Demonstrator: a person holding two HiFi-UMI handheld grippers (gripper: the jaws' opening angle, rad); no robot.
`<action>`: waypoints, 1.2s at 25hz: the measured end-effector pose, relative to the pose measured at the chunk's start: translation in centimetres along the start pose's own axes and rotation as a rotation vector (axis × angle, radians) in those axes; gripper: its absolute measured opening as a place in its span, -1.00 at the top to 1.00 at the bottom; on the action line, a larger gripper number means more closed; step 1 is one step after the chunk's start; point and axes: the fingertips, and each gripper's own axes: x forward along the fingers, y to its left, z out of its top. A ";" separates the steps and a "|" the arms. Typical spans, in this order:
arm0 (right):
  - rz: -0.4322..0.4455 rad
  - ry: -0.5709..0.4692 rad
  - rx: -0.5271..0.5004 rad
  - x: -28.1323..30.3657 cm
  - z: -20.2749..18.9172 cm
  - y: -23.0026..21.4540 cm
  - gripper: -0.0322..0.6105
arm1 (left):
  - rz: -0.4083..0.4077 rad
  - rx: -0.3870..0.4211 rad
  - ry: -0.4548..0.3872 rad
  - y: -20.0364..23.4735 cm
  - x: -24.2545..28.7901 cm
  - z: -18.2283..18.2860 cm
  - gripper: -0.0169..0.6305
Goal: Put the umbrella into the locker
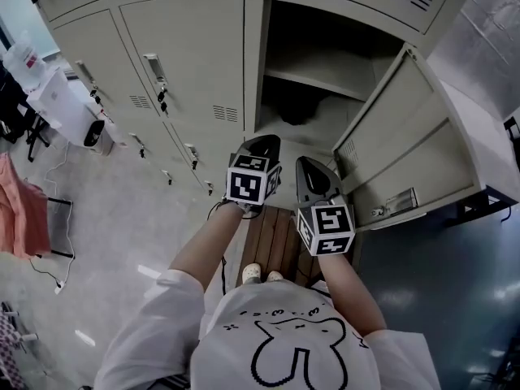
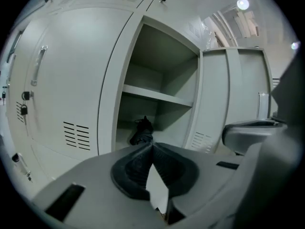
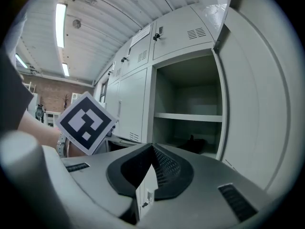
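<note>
So here's where I'm at: I'm standing right in front of the open locker (image 1: 325, 39) with both claws held up side by side at its opening, neither one inside it.

My left claw (image 2: 152, 145) is clenched tight with nothing in it. The pads meet edge to edge and all I see past them is locker. Same story with my right claw (image 3: 152, 147): squeezed together and empty, pointing into the locker from slightly to the door side.

The umbrella (image 2: 141, 131) is, as far as I can tell, that dark folded bundle lying on the locker floor, under the shelf (image 2: 152, 95) and toward the back. It's small and dim in every view, so I can't make out the handle or strap for sure, but nothing else in there fits. The space above the shelf looks bare.

The door (image 1: 414, 145) is swung wide open on the locker's right side, with its inner face toward me.

My read is that the putting-in part is basically done, since the umbrella sits inside and I'm holding nothing. If anything's left, it's shutting the door. For that I'd bring the right claw around behind the door's free edge and push it toward the locker frame, while checking the umbrella isn't poking past the sill.
</note>
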 end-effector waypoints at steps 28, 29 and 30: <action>0.121 -0.035 -0.005 -4.9 1.5 -0.2 0.86 | -0.024 0.105 -0.262 -8.6 -11.0 3.0 0.90; 0.120 -0.036 -0.007 -5.0 1.5 -0.2 0.86 | -0.025 0.101 -0.265 -8.7 -11.0 3.0 0.90; 0.120 -0.039 -0.010 -5.0 1.6 -0.3 0.86 | -0.026 0.098 -0.269 -8.7 -11.1 3.0 0.90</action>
